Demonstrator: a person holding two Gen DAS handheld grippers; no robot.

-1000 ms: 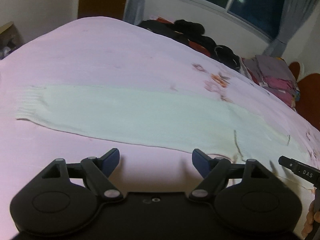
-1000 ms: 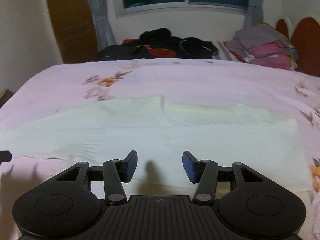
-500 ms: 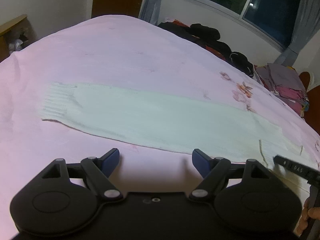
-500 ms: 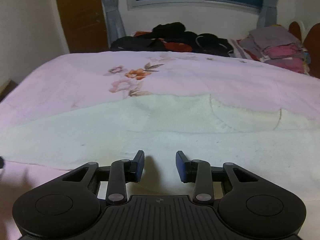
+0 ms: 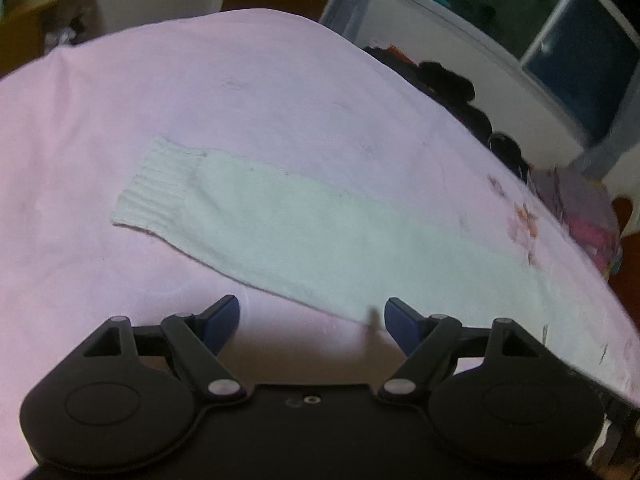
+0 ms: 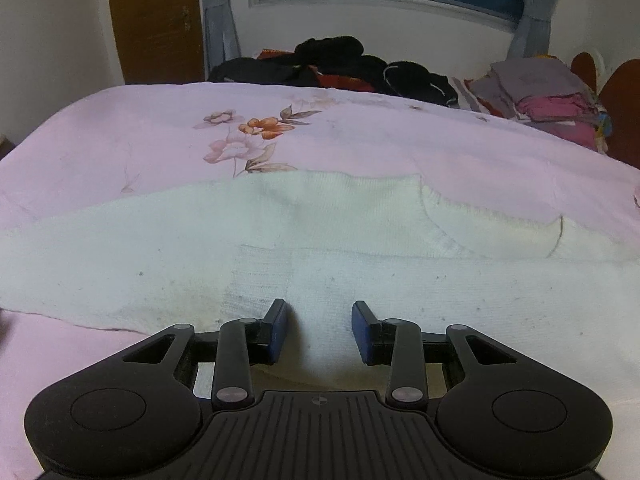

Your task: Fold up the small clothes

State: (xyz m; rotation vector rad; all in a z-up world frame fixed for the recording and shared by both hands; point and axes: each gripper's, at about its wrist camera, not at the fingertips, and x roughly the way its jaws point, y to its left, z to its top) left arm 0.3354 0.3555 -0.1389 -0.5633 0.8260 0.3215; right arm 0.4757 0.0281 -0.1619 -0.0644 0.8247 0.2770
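A white knitted sweater lies flat on the pink bedsheet. In the left wrist view its long sleeve [image 5: 280,232] runs from a ribbed cuff [image 5: 158,190] at the left toward the right. My left gripper [image 5: 312,318] is open and empty, just short of the sleeve's near edge. In the right wrist view the sweater's body [image 6: 360,248] and neckline [image 6: 480,224] fill the middle. My right gripper [image 6: 320,328] is open and empty, low over the body near the armpit.
The pink floral bedsheet [image 6: 256,132] covers the bed. A heap of dark clothes [image 6: 340,64] and a stack of folded clothes [image 6: 552,96] lie at the far edge under the window. A wooden door [image 6: 156,20] stands at the back left.
My left gripper has moved left along the sleeve, so the cuff sits nearer the centre. My right gripper has moved left and closer over the body, and its fingers have narrowed then spread a little.
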